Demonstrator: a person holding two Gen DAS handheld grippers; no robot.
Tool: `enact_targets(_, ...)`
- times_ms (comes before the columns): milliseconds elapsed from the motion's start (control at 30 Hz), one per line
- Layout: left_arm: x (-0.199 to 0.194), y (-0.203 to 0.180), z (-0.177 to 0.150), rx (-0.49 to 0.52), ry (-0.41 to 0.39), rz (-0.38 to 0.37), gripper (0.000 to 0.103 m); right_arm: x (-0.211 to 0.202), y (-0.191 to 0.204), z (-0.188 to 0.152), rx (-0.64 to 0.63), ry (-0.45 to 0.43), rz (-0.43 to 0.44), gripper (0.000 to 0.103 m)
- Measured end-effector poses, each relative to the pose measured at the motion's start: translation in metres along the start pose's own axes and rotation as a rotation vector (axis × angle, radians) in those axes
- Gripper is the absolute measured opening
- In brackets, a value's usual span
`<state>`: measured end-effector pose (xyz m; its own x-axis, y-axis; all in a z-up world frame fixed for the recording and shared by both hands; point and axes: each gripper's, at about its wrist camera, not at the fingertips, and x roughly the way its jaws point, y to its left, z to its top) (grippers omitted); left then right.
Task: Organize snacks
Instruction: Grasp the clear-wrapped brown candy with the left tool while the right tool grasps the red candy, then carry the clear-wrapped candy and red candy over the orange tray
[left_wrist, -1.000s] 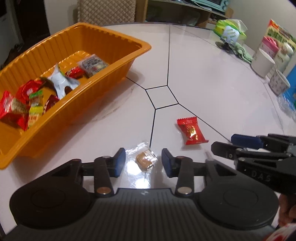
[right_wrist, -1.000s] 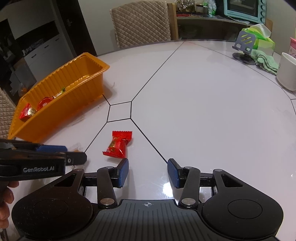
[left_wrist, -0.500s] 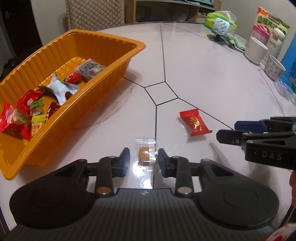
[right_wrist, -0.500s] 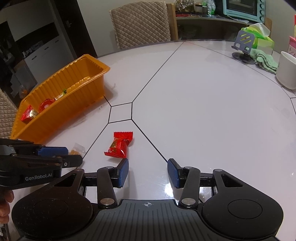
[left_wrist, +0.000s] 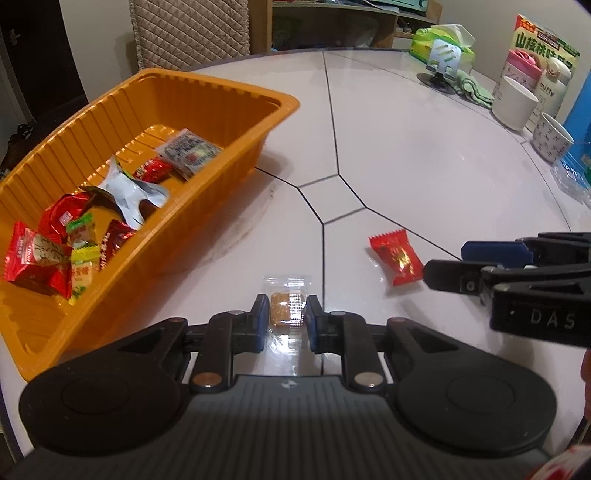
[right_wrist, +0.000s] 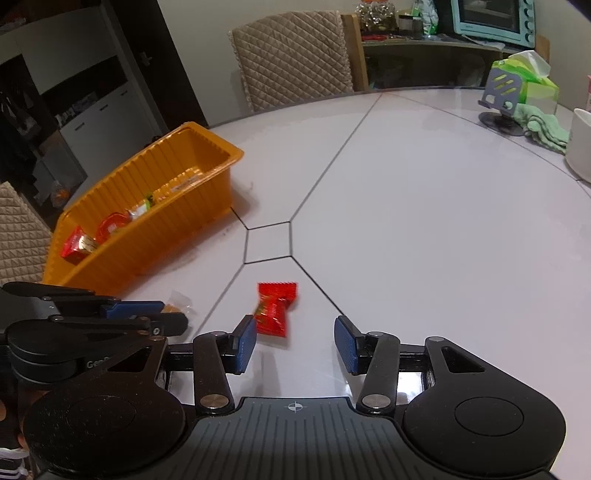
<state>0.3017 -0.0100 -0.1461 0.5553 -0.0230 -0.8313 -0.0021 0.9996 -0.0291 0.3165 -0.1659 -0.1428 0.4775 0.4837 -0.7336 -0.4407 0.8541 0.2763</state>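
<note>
— Nearest us, what has the left claw (left_wrist: 283, 312) got?
— Its pads have just closed on the clear-wrapped brown candy (left_wrist: 284, 309), down on the white surface (left_wrist: 424, 155).
— And the right claw (right_wrist: 294, 341)?
— Spread, pinching nothing; the red candy (right_wrist: 274, 308) lies just ahead of its left pad.
— Farther off?
— Beyond the brown candy to the left sits the orange tray (left_wrist: 236, 96), with snacks inside.

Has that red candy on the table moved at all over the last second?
No. The red candy lies in the same spot beside the black seam lines of the table; only the cameras shifted slightly.
</note>
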Motion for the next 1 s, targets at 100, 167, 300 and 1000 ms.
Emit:
enact_targets(100,-0.001,0.004,0.002,-0.006,-0.005,0.006,0.019,0.006,0.009,0.004,-0.023,-0.004,0.002,0.048)
enact_targets(167,-0.001,0.006,0.003,-0.009,-0.006,0.009,0.019,0.013,0.013,0.005,-0.031,0.005,-0.003,0.048)
enact_targets(300,-0.002,0.008,0.003,-0.015,-0.006,0.011,0.019,0.026,0.019,0.005,-0.035,0.022,-0.033,0.048)
enact_targets(1000,-0.013,0.013,-0.003,-0.031,-0.012,0.01,0.019,0.024,0.028,-0.003,-0.068,0.025,-0.06,0.022)
